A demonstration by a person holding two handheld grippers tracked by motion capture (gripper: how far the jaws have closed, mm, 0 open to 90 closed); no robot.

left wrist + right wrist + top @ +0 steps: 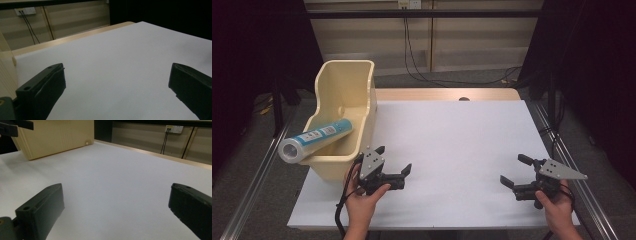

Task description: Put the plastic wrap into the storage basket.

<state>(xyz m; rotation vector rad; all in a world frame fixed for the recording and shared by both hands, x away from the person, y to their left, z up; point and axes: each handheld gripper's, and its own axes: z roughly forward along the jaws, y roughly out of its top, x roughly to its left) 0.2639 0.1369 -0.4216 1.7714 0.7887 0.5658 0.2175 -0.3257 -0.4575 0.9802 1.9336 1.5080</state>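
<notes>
Two claws rest low over the white bench [462, 145] in the high view. The left claw [393, 160] is spread wide and gripping nothing, just beside the near corner of the cream bin [343, 85]. A blue-labelled tube [314, 138] lies tilted in that bin, its silver end poking over the rim. The right claw [516, 171], also spread and empty, sits well apart from the bin.

Left gripper view: black jaws stand far apart over bare white bench [112, 62], with the bin's wall [5, 72] at the edge.

Right gripper view: jaws likewise parted over the bench [112, 182]; the bin [53, 136] stands beyond them.
</notes>
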